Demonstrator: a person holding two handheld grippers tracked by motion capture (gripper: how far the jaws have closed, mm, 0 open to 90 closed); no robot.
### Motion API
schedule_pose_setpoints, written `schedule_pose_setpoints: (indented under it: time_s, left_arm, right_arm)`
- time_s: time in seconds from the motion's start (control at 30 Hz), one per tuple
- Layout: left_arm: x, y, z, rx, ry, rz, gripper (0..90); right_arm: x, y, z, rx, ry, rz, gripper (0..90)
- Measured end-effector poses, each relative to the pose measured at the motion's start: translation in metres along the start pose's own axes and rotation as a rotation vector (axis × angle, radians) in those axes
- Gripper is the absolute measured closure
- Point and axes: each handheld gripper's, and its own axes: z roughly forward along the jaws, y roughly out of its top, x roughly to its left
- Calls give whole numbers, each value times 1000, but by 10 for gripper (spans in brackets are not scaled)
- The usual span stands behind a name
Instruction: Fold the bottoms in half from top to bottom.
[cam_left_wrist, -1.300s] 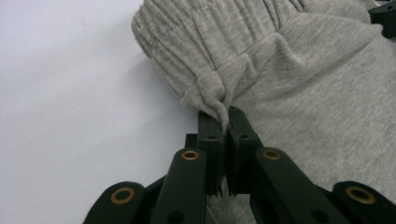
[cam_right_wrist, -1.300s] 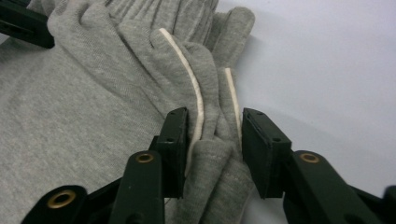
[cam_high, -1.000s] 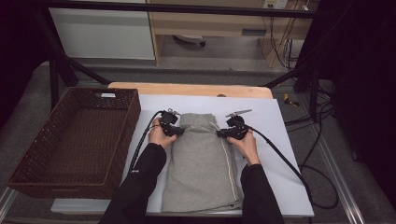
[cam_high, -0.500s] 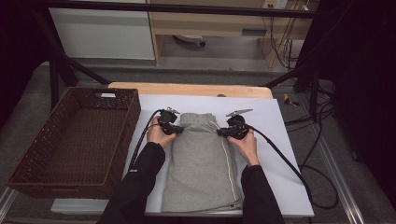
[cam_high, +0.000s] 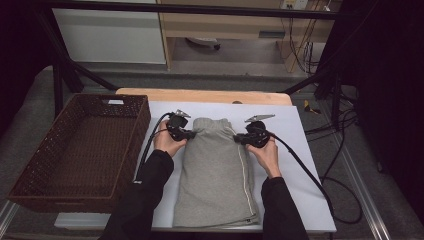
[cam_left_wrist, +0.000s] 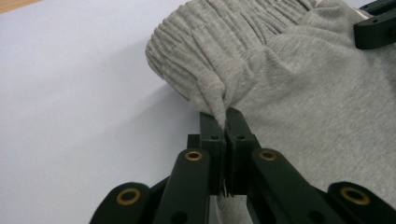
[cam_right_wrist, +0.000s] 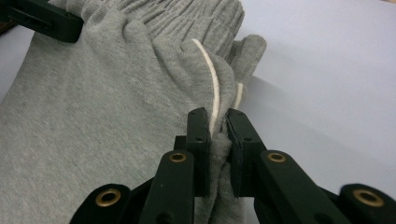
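Grey sweatpants with a cream side stripe lie folded lengthwise on the white table sheet, waistband at the far end. My left gripper is shut on the left edge of the sweatpants just below the ribbed waistband, with a fold of cloth pinched between its jaws. On the opposite edge my right gripper is shut on the sweatpants, the cream stripe running into its jaws. The pinched left edge is lifted a little off the sheet.
A dark brown wicker basket stands at the left edge of the table, beside the white sheet. Black cables trail from both grippers toward the near edge. Bare wood shows at the table's far edge.
My left gripper has risen slightly with the pinched edge of the sweatpants. The right gripper has stayed where it was.
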Motion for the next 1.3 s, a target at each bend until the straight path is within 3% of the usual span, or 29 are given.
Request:
schedule_pose_setpoints:
  time_s: [0.33, 0.77, 1.3]
  left_arm:
    - [-1, 12, -6, -31, 1, 6, 883]
    - [-20, 0, -26, -35, -30, 74, 883]
    - [-39, -11, -47, -33, -48, 97, 882]
  right_arm:
    - [-2, 4, -6, -81, -38, 5, 810]
    - [9, 2, -25, -87, -31, -105, 809]
    - [26, -5, -43, -91, -27, -195, 809]
